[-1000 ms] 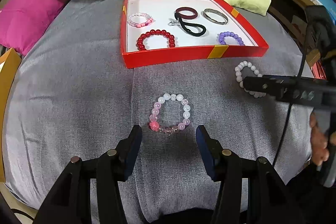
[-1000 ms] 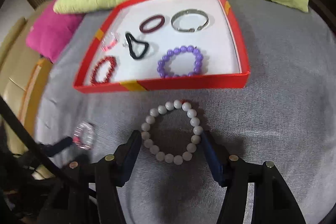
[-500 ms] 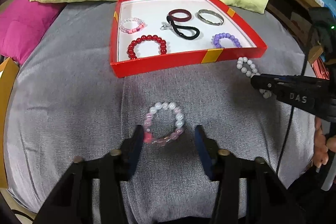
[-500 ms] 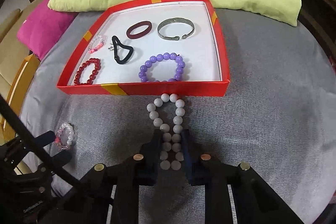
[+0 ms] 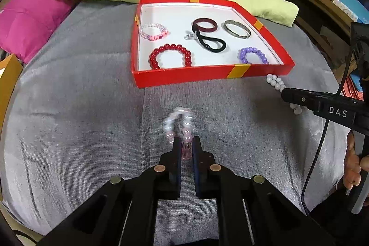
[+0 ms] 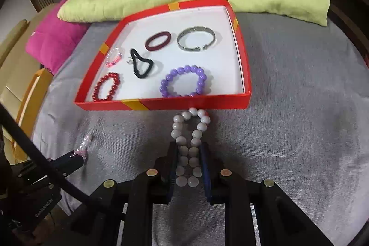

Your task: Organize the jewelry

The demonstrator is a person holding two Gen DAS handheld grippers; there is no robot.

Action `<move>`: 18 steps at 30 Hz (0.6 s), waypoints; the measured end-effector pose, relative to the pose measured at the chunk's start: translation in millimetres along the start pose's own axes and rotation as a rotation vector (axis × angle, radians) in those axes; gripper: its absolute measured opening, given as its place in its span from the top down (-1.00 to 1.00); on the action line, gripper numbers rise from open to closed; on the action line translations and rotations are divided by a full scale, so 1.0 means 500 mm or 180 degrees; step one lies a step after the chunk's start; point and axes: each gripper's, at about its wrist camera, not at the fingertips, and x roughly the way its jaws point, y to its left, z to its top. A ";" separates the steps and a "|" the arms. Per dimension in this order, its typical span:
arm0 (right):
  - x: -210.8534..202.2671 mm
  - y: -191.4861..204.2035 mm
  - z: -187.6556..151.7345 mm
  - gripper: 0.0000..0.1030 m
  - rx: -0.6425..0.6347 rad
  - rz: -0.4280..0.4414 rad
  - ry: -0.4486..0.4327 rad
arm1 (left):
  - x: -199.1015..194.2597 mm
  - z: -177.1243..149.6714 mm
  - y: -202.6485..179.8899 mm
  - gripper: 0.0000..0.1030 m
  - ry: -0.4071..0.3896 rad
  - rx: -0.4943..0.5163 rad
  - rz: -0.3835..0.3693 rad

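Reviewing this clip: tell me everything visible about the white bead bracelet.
The white bead bracelet is a strand of round, glossy off-white beads of even size, pearl-like or stone-like in look. It is squeezed from a ring into a narrow double row between the right gripper fingers, which are shut on it. It lies on the grey fabric, its far loop right at the red tray front wall; contact is unclear. The left view shows it partly hidden.

A pink bead bracelet and a white bead bracelet, both squeezed narrow, lie before the red tray.
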 end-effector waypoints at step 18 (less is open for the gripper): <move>-0.020 -0.027 0.012 0.69 0.0192 0.0213 -0.0044 | -0.028 -0.002 0.031 0.83 -0.0068 -0.0090 0.0073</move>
